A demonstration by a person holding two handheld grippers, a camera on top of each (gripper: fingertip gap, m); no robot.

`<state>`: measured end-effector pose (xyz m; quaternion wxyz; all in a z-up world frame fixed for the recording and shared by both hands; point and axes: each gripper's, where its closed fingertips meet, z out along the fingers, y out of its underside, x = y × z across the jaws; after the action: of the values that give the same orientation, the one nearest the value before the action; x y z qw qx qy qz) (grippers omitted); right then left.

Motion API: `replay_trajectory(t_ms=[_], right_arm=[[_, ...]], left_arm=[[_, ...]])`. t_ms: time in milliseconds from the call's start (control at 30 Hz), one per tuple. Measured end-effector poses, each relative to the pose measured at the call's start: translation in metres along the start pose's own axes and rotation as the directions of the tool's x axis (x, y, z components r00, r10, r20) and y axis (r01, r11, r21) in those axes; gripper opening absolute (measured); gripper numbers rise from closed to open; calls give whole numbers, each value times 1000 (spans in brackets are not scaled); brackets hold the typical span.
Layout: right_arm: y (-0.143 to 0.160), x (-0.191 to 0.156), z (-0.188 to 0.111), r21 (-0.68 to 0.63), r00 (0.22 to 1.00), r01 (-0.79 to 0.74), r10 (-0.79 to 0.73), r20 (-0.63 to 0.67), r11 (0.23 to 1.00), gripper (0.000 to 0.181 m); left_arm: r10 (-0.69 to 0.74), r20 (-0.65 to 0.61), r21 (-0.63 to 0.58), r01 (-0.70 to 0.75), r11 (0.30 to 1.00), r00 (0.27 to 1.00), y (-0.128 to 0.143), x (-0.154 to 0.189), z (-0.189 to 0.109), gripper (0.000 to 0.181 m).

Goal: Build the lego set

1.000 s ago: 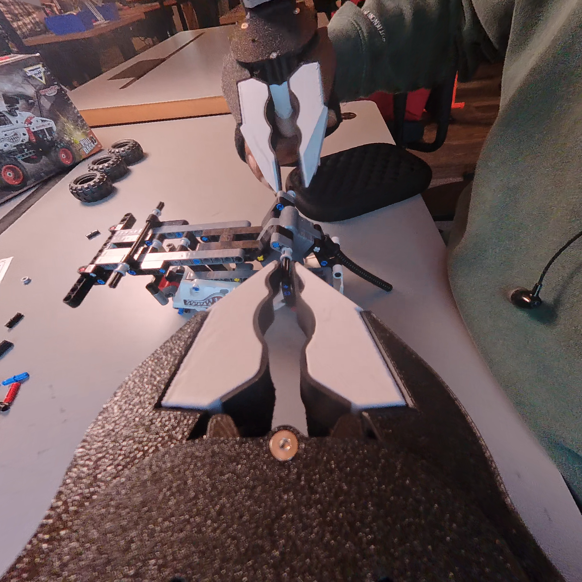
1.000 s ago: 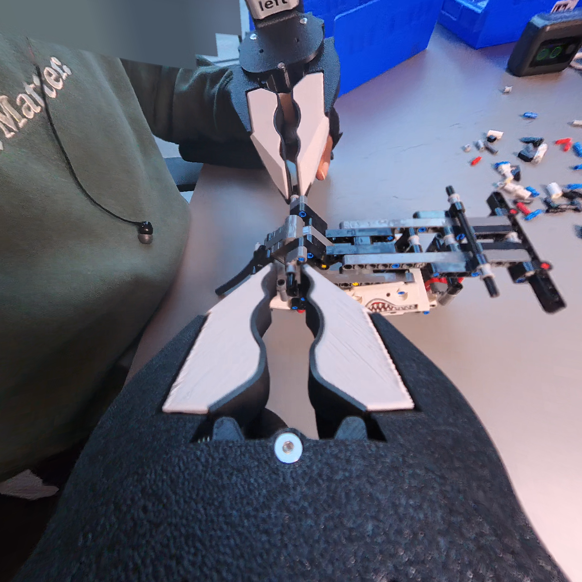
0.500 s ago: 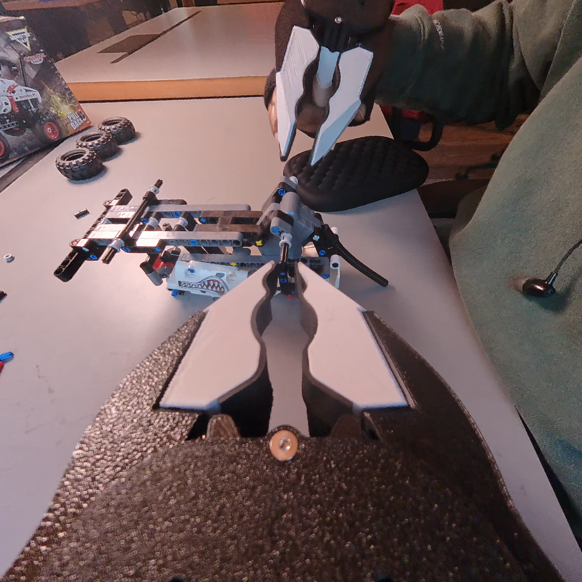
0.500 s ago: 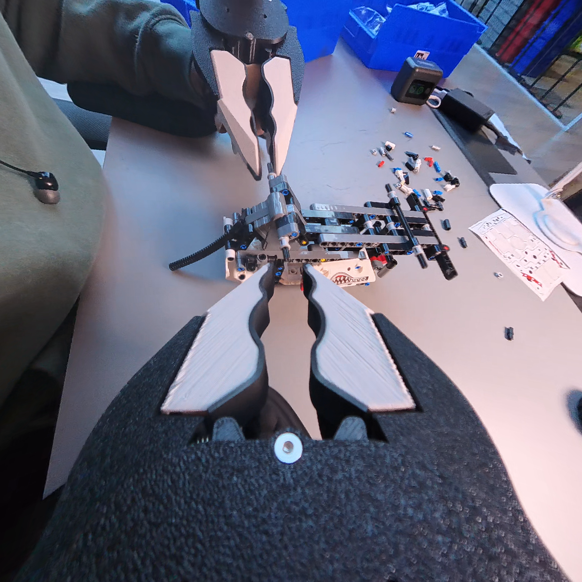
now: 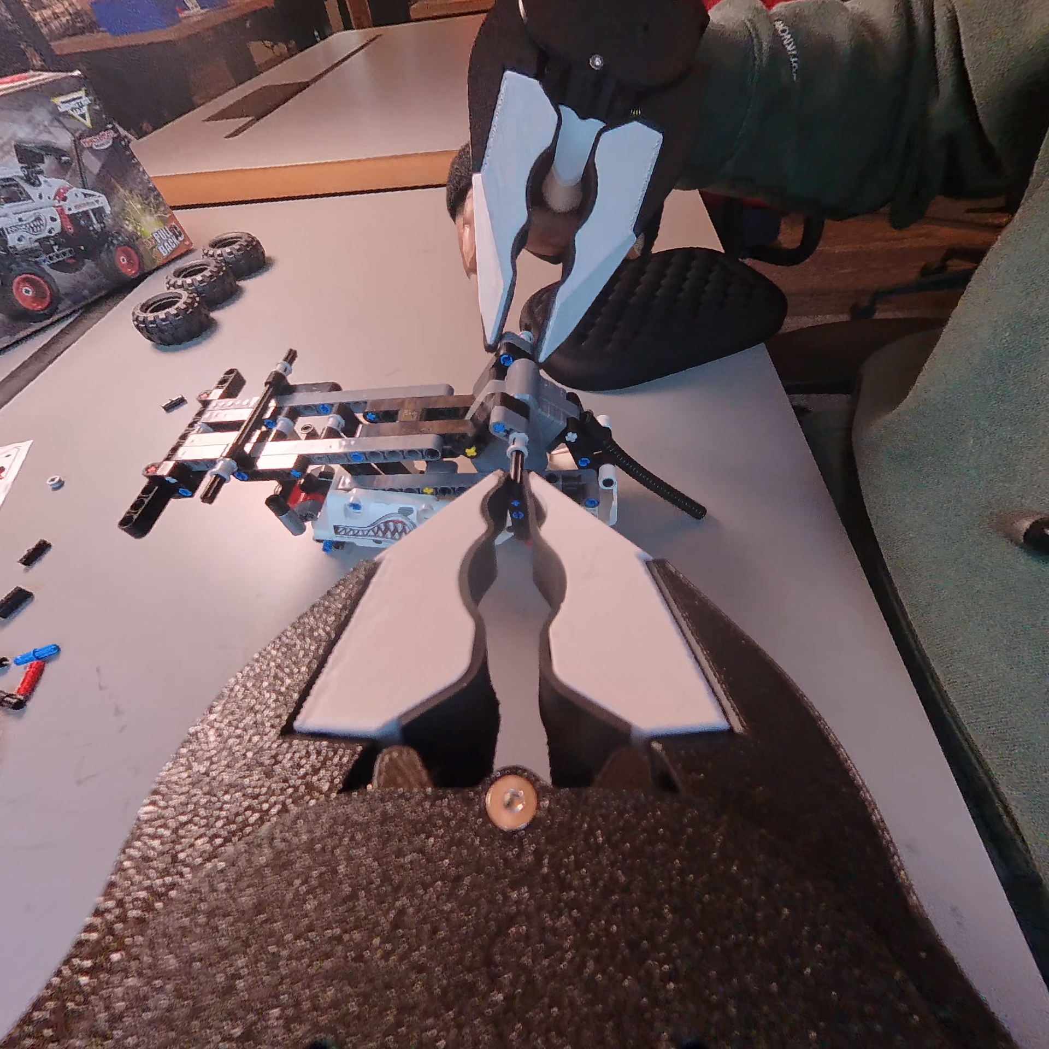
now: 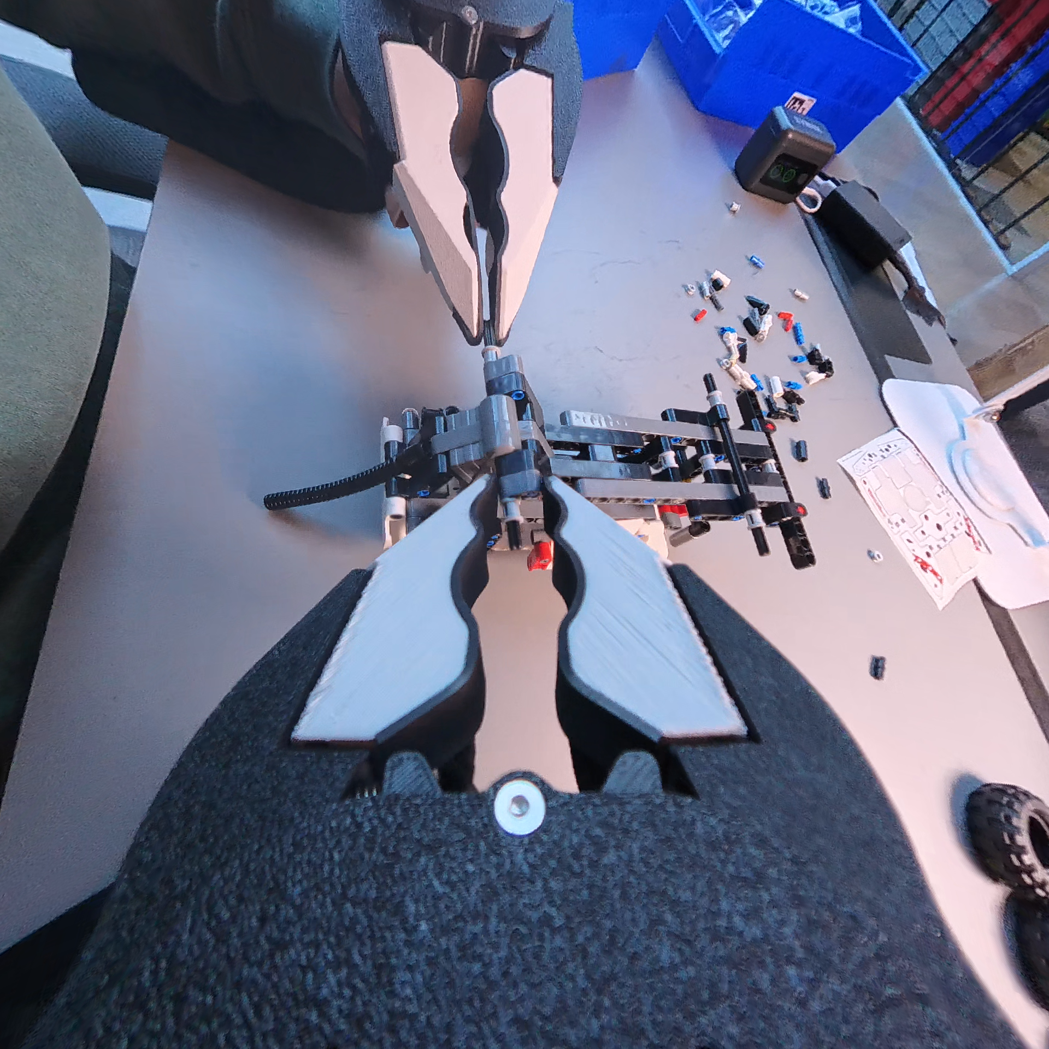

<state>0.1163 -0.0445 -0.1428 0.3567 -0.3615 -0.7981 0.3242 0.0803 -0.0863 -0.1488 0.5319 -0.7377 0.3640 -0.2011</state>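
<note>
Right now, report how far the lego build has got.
Done: the chassis stands assembled. In hand: left gripper is shut on the axle through its grey end; right gripper straddles the opposite end. Left: tyres lie unfitted, loose parts wait on the table.

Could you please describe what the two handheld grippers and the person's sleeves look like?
Both the left gripper and the right gripper have rough, speckled black bodies, a silver screw at the centre and two pale, wavy-edged fingers tapering to points. The sleeves are dark green.
</note>
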Motion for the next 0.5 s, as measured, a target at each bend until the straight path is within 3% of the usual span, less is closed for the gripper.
replay_trajectory(t_ms=[500], right_arm=[[1,-1,0,29,1000,0,0,11,1000,14]], left_arm=[[5,10,-32,-5,999,1000,-3,-1,3,2]])
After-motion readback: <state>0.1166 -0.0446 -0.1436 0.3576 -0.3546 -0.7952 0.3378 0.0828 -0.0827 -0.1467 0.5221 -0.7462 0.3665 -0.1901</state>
